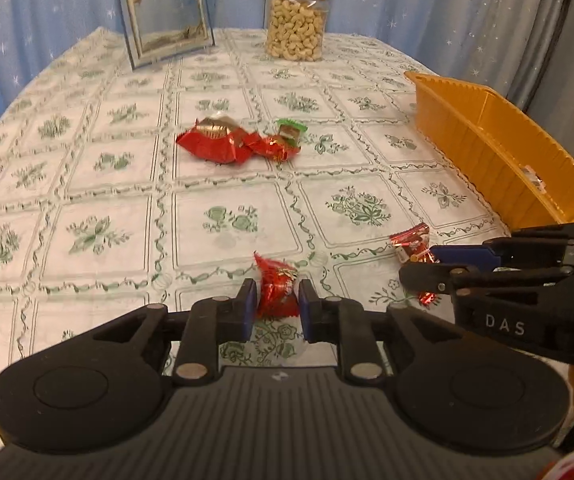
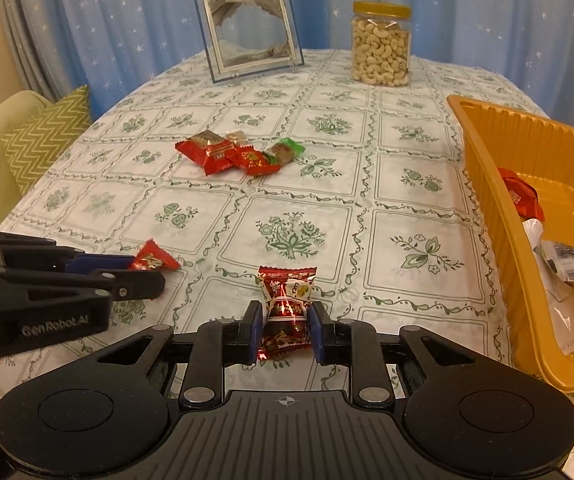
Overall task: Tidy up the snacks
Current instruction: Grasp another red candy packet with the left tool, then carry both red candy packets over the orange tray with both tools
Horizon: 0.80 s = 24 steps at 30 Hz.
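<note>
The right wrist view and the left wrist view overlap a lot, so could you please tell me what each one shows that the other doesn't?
Only the right wrist view shows the snack packets lying inside the orange tray, plus a zigzag cushion.

Only the left wrist view shows the tray's outer side wall.

Both show the cashew jar, the framed picture, the pile of wrapped snacks, and each gripper, left gripper and right gripper, shut on a red candy.

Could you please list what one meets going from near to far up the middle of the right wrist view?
Right tool gripping a red wrapped candy → cluster of red and green wrapped snacks → upright silver-framed picture.
</note>
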{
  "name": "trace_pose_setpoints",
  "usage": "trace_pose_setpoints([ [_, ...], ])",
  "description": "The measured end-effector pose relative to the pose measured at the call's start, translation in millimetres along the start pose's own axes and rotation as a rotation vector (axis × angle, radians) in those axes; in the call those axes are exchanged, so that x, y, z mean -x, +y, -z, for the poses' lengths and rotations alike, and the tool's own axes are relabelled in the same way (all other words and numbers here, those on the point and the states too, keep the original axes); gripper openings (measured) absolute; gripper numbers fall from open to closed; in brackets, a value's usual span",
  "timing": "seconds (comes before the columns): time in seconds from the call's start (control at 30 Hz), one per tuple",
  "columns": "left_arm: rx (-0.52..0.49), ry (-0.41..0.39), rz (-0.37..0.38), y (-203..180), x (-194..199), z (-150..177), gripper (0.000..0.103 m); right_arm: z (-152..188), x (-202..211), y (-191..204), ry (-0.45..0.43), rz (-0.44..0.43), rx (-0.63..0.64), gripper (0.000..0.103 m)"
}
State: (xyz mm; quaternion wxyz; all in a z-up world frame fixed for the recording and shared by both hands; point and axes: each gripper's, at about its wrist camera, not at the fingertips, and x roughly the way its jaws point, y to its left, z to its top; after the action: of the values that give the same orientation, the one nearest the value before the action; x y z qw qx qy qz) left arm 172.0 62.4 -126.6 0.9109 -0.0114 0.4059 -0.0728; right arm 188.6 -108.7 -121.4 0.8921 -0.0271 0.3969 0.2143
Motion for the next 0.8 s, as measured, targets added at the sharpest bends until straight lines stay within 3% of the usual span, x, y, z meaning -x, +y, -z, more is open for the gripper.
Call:
trace_pose_setpoints([
  [0.3,-0.038,-0.054,-0.06,-11.6,-3.9,3.4,0.02,-1.8,-3.7,0.0,-0.024,0.014,-0.006,0.03],
  [0.53,-0.012,-0.048,-0.066,-5.9,-6.7,2.0,0.02,-1.3,-4.3,-0.3,-0.029,0.014,-0.003,0.033],
  [0.8,-0.012,-0.046,-0.066,-8.1,-2.7,0.0,0.016,1.0,-3.1,5.7,-0.014,0.044,0.038,0.024],
])
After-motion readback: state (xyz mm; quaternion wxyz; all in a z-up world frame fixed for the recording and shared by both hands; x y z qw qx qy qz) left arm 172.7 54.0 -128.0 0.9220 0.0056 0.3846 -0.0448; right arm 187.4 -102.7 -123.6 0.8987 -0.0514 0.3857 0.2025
